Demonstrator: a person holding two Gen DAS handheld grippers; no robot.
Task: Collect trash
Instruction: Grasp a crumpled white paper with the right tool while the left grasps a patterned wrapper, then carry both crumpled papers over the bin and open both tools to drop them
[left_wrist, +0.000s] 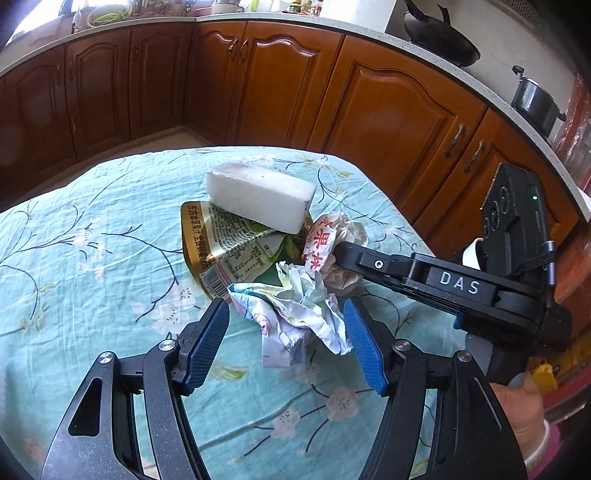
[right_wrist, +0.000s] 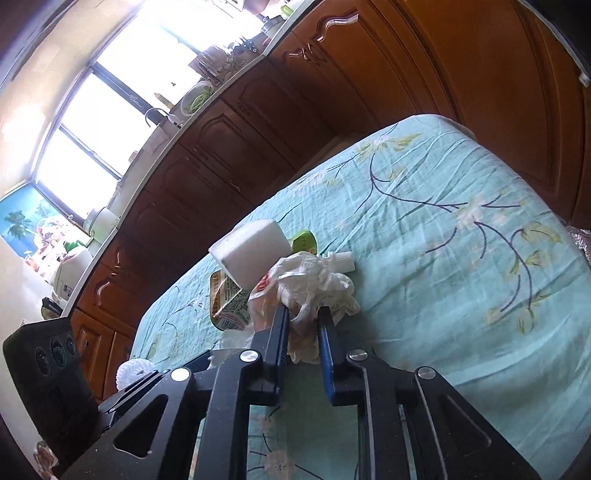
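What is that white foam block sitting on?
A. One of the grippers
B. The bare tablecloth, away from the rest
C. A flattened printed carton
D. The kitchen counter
C. The foam block lies tilted across the flattened carton in the trash pile on the tablecloth, with the carton's printed side sticking out from under it.

Our left gripper (left_wrist: 286, 319) tilts down w/ jaws apart either side of the crumpled paper (left_wrist: 295, 314). Our right gripper (right_wrist: 303, 314), just right of that paper, jaws pinched near-closed on the plastic bag wad (right_wrist: 310, 280).
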